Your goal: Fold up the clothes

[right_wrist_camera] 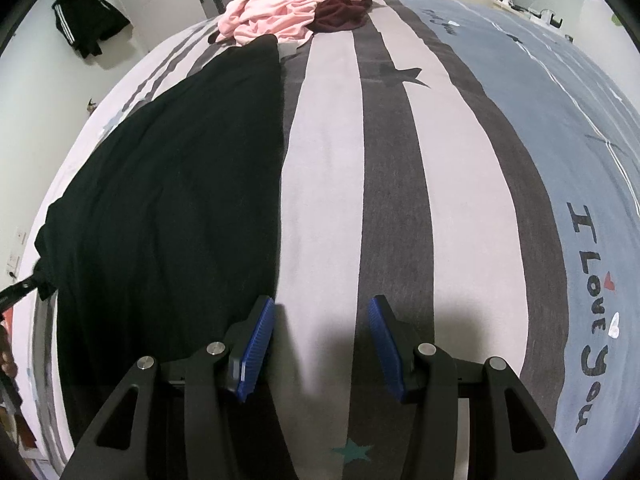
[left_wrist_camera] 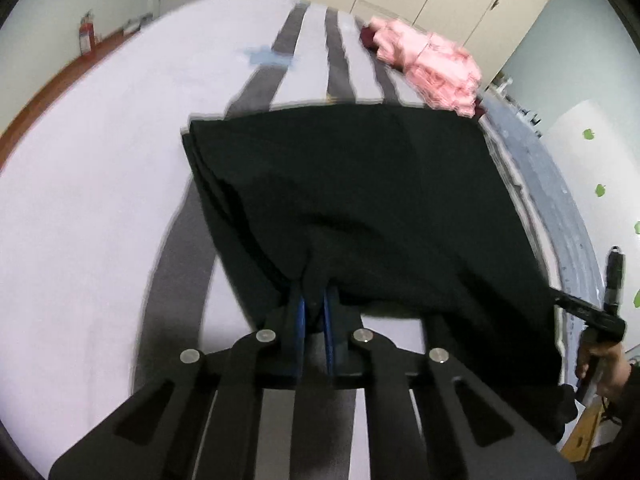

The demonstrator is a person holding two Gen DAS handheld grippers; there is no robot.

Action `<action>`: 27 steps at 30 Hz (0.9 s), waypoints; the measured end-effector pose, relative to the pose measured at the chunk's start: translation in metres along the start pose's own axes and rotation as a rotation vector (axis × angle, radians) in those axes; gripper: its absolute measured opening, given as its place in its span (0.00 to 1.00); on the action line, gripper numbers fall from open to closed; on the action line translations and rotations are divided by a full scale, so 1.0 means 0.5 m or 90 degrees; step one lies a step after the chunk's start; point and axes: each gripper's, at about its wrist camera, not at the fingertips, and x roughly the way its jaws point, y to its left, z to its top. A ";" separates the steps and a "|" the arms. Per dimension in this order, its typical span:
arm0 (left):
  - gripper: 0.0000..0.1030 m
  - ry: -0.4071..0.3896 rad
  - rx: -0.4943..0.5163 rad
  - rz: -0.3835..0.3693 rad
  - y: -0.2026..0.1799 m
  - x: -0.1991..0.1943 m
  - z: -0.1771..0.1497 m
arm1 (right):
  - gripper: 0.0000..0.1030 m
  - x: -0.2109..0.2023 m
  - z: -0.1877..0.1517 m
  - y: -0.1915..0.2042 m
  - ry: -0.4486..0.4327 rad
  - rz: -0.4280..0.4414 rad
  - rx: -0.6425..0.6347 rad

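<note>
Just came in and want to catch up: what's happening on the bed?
A person is folding a black garment on the striped bedsheet. The left tool is shut on the garment's near edge. The right tool hangs open over bare sheet, holding nothing. A pink clothes pile waits at the far end.

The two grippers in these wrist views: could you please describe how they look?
Both are matte black linkage frames with round silver pivot pins and cut-out slots in the outer arms. The right gripper carries ribbed blue pads on its jaws; the left gripper has the same blue pads. A dark sleeve shows at one hand.
</note>
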 end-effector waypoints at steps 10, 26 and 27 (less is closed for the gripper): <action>0.12 0.097 -0.063 0.068 0.102 0.009 -0.056 | 0.44 -0.009 -0.013 0.002 -0.001 -0.003 0.005; 0.15 -0.028 0.088 0.037 -0.030 0.115 0.170 | 0.44 -0.021 -0.022 0.006 -0.015 -0.010 0.019; 0.16 -0.028 0.091 0.047 -0.025 0.130 0.183 | 0.44 -0.021 -0.022 0.006 -0.015 -0.010 0.018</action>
